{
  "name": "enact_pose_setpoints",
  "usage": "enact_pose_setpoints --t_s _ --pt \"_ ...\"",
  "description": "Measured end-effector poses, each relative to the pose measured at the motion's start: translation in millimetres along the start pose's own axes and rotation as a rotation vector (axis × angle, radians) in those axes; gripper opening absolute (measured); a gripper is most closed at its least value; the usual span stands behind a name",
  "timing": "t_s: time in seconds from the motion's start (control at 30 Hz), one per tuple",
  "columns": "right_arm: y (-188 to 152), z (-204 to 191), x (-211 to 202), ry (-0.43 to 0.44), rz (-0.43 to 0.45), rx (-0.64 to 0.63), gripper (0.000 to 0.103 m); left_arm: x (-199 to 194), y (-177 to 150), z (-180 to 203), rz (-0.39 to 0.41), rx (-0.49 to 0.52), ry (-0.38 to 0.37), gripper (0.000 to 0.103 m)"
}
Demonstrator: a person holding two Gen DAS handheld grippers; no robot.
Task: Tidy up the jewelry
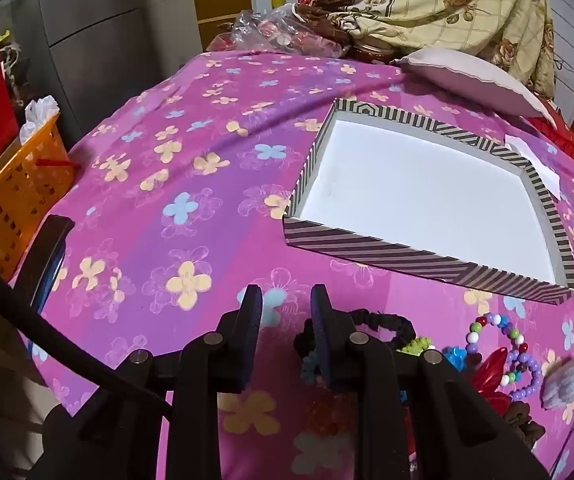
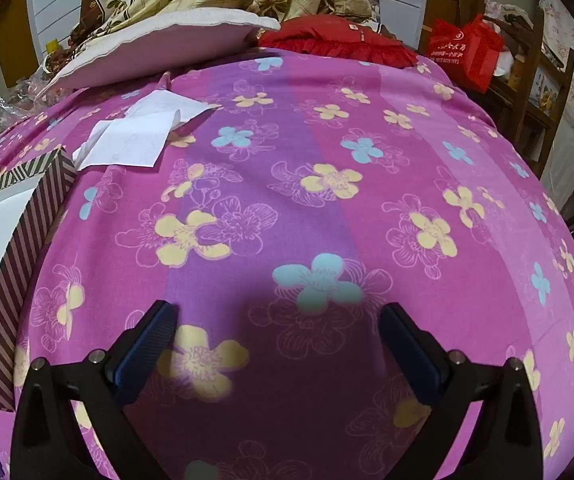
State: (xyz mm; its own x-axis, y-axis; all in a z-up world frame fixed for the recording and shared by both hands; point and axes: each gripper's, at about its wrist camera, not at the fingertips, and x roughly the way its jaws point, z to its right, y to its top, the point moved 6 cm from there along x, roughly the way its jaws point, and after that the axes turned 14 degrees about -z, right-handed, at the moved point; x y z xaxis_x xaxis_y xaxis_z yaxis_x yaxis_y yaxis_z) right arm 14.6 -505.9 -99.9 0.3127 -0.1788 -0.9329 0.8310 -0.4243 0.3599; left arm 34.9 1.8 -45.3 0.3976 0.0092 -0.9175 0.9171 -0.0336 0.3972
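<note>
Looking past the half-parted, empty left gripper (image 1: 287, 300) reveals jewelry (image 1: 503, 352) beside the striped box (image 1: 427, 258); the right view shows only bedsheet (image 2: 367, 208) under the wide-open right gripper (image 2: 279, 316).

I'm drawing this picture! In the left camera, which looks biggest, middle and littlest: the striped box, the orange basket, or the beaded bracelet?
1. striped box, clearly the largest.
2. orange basket, though the picture's edge cuts it off, so its full size is unsure.
3. beaded bracelet, smallest, even though it lies nearer the camera.
</note>
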Motion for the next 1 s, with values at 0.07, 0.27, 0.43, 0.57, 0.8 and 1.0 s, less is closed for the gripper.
enact_pose_setpoints --t_s 0.07,0.27,0.43,0.57,0.8,1.0 --pt "-1.3 -0.7 -0.5 0.000 -0.001 0.005 0.103 -2.6 -7.5 1.3 0.021 0.013 0.007 0.044" --pt "-25.2 -4.6 -18.2 0.043 -0.061 0.027 0.100 -18.8 -26.2 -2.5 0.000 0.018 -0.001 0.044" --pt "-64.3 -26.7 -73.8 0.088 0.049 -0.003 0.100 -22.9 -26.9 -0.6 -0.005 0.025 -0.006 0.044" --pt "-97.1 -60.6 -122.9 0.124 0.109 -0.089 0.100 -32.0 -34.1 2.1 0.002 0.027 -0.027 0.044" --pt "-151.5 -127.3 -156.6 0.206 0.115 -0.135 0.100 -48.9 -46.3 8.4 0.021 0.045 -0.050 0.044" --pt "-178.3 -169.1 -168.4 0.223 0.118 -0.190 0.100 -60.1 -55.1 7.5 0.042 0.049 -0.056 0.044"
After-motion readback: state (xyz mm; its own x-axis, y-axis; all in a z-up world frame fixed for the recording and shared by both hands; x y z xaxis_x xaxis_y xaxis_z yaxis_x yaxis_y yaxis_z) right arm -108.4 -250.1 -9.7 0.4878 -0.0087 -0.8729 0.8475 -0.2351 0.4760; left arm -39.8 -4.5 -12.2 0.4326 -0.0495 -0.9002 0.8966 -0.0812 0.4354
